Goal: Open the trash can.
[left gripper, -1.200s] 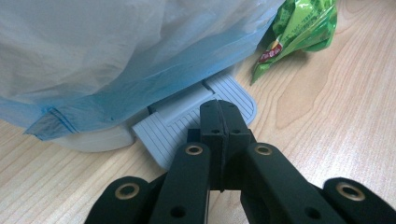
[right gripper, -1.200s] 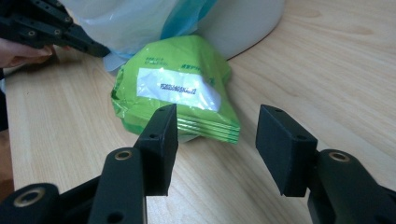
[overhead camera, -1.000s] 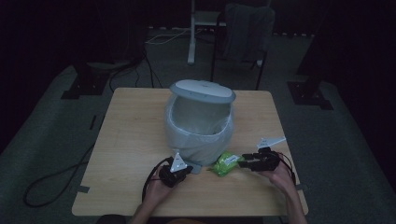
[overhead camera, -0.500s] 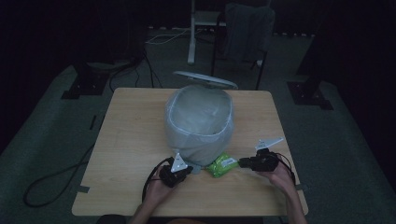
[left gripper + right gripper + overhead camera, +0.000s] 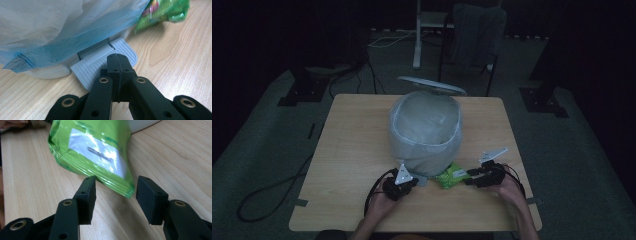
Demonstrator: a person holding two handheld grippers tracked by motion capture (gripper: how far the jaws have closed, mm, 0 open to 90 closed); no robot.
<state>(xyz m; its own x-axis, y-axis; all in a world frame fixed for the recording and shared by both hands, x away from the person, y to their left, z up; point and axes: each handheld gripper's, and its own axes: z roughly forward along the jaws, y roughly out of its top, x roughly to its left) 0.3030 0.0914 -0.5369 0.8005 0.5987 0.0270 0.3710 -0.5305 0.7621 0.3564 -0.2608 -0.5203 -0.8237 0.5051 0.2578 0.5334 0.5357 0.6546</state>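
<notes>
Dim recording studio or lab room.
A lone wooden table [image 5: 352, 150] stands on grey carpet among dark stands [image 5: 304, 87], floor cables [image 5: 267, 192] and a chair [image 5: 474, 35].

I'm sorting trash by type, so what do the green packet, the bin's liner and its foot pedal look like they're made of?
Green packet: glossy plastic film, judging by its shine and crimped edge. Liner: thin translucent bluish plastic, crinkled. Foot pedal: matte grey ribbed hard plastic, probably.
</notes>
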